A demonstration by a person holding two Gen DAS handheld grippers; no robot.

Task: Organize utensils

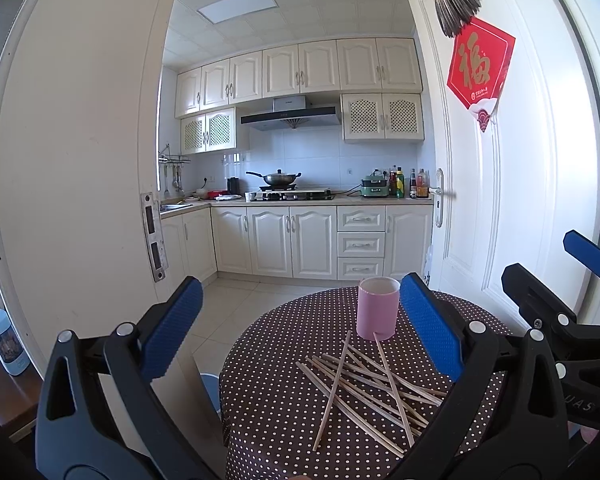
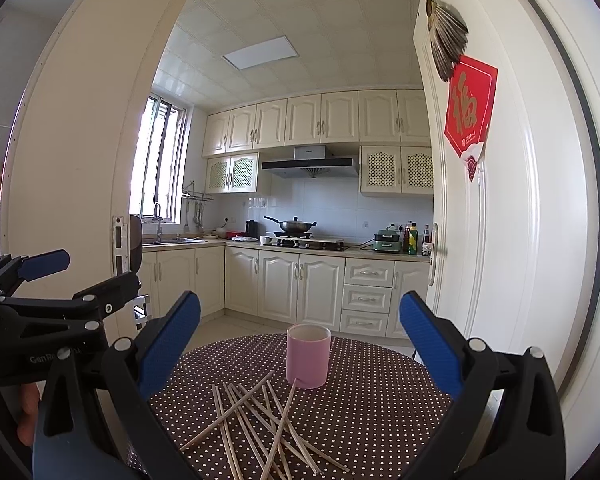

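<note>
Several wooden chopsticks (image 1: 364, 392) lie crossed in a loose pile on a small round table with a brown polka-dot cloth (image 1: 268, 420). A pink cylindrical cup (image 1: 377, 308) stands upright just behind the pile, and nothing shows above its rim. My left gripper (image 1: 300, 328) hovers above the table's near-left side, open and holding nothing. In the right wrist view the same chopsticks (image 2: 260, 420) and pink cup (image 2: 308, 356) lie ahead of my right gripper (image 2: 300, 340), which is open and holds nothing. Each gripper shows at the edge of the other's view.
The table stands in a kitchen doorway, with a white door frame (image 1: 100, 160) on the left and an open white door (image 1: 500, 200) on the right. White cabinets (image 1: 300, 240) and a stove with a wok (image 1: 278, 180) line the far wall. A person's hand (image 2: 28, 420) holds the left gripper.
</note>
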